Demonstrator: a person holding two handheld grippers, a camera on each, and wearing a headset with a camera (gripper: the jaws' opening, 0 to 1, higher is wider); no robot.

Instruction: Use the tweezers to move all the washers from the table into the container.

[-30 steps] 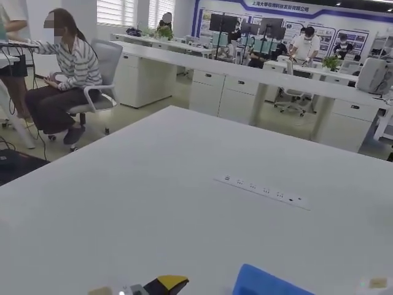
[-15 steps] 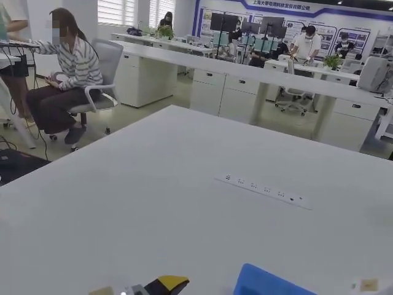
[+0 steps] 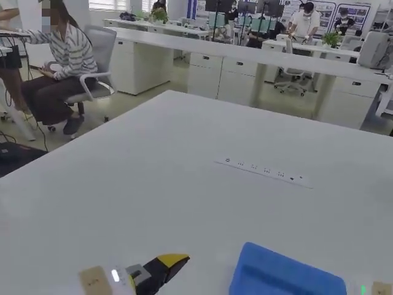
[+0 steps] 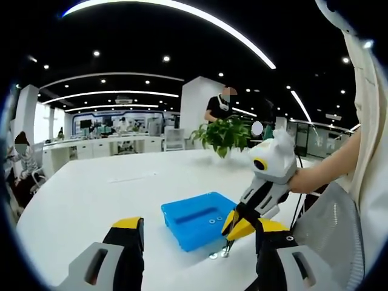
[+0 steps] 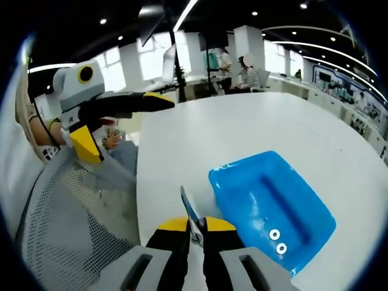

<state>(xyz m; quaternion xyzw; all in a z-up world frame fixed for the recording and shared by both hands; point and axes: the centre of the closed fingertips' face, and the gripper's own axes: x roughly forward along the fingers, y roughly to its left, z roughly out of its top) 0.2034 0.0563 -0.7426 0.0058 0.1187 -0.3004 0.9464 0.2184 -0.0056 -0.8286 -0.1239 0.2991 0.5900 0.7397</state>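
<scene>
**Beside the blue container [image 4: 185,233]: tweezers [image 5: 188,209] aimed at loose washers [image 4: 217,254]**

Clamps the tweezers flat between the shut jaws of the right gripper [image 5: 193,225], with the blades reaching on past the yellow tips, for parts too thin and small for the jaws themselves. Tilts them down, as caught in the left gripper view, toward what look like two pale rings on the worktop [image 4: 91,194], just beside the container's near wall. Cannot tell contact from hover at the tweezer tips. Shows two washers [image 5: 274,234] inside the container, close together near one corner, so partly done by the look of it. Holds the left gripper [image 4: 199,225] off to one side, jaws spread wide around nothing, probably to leave the tweezers a clear path and to stand ready to steady the container. Calls next for a fine pinch on a ring's edge, at the risk of flicking a flat washer away across the smooth worktop.
</scene>
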